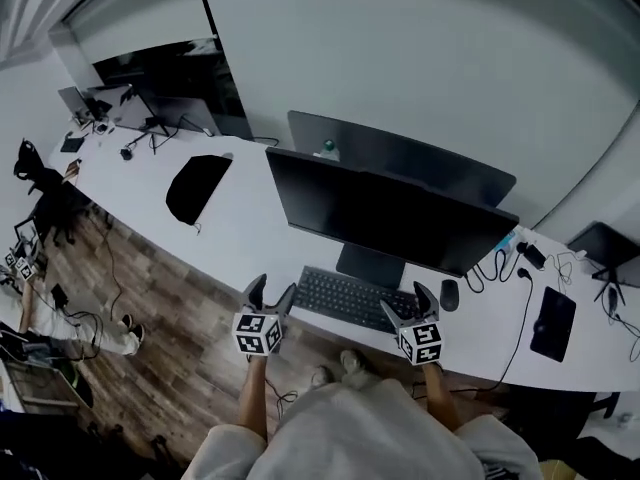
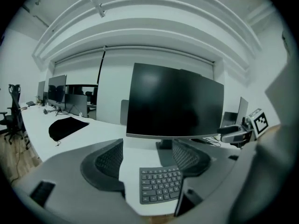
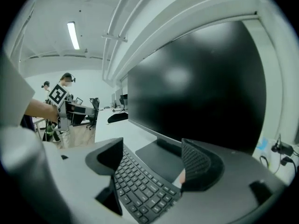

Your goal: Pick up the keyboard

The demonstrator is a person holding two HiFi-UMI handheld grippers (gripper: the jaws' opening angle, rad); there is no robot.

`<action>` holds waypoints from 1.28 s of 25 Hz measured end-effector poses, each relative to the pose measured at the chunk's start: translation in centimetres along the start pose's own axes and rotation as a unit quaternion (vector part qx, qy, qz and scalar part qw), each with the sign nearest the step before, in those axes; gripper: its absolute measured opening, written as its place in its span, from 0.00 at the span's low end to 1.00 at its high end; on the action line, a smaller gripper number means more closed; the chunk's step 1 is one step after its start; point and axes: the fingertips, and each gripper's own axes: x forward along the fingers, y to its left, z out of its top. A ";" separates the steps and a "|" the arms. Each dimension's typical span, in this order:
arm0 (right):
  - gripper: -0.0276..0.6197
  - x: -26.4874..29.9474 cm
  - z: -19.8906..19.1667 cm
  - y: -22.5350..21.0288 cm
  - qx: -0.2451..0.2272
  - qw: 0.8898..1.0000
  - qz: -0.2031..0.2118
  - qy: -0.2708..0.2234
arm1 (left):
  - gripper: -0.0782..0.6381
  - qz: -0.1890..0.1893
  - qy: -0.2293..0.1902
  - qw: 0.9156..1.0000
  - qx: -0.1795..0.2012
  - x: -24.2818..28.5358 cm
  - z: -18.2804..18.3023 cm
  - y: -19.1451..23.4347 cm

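In the head view, the keyboard (image 1: 350,300) lies flat on the white table (image 1: 240,238), at its near edge, right in front of the big dark monitor (image 1: 385,213). The person holds the left hand-held gripper (image 1: 272,293) at the keyboard's left end and the right hand-held gripper (image 1: 410,308) at its right end. This is most likely because the keyboard is long and thin and would tip if lifted from one end only. A mouse (image 1: 449,295) sits just right of the keyboard, so there is little room on that side. In the left gripper view, the left hand-held gripper (image 2: 148,160) has its jaws spread wide and pinches nothing. The keyboard (image 2: 160,185) shows low between them, closer to the right jaw, and bare table fills the rest of the gap. In the right gripper view, the right hand-held gripper (image 3: 154,161) is spread wide too and holds nothing. The keys run under its left jaw, and the keyboard (image 3: 140,185) ends just short of its right jaw. It is hard to tell if either one touches the keys. Both seem to be lining up for a grab, and the lift has not begun.
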 end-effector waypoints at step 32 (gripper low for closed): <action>0.62 -7.8 -7.0 -4.3 0.097 0.977 -0.187 0.042 | 0.54 -0.139 0.073 0.987 0.018 8.1 -4.2 -2.5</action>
